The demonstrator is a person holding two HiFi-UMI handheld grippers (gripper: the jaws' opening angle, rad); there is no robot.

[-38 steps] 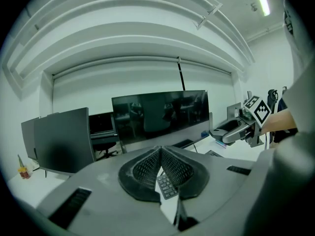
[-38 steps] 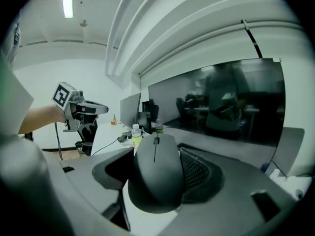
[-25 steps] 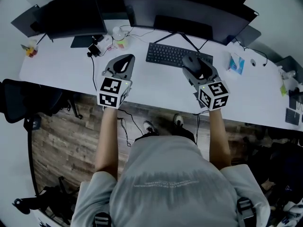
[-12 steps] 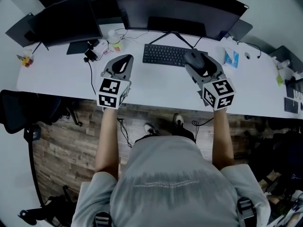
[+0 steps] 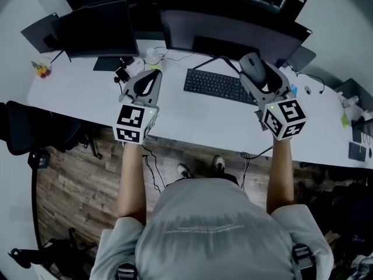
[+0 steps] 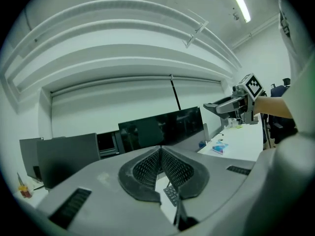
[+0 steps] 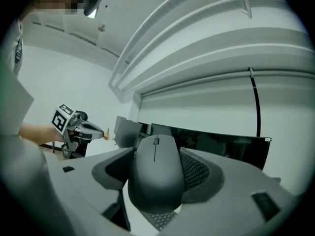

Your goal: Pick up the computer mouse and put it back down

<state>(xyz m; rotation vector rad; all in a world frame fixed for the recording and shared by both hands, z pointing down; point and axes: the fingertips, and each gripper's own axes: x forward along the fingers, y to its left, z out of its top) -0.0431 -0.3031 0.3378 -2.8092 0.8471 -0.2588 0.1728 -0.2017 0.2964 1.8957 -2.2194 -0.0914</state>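
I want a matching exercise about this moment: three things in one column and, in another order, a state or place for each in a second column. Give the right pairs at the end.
Column one
1. computer mouse
2. left gripper
3. keyboard

Column two
a. lies flat on the white desk
b. gripped between the fingers of the right gripper
c. fingers together, holding nothing

Pairs: 1-b, 2-c, 3-a
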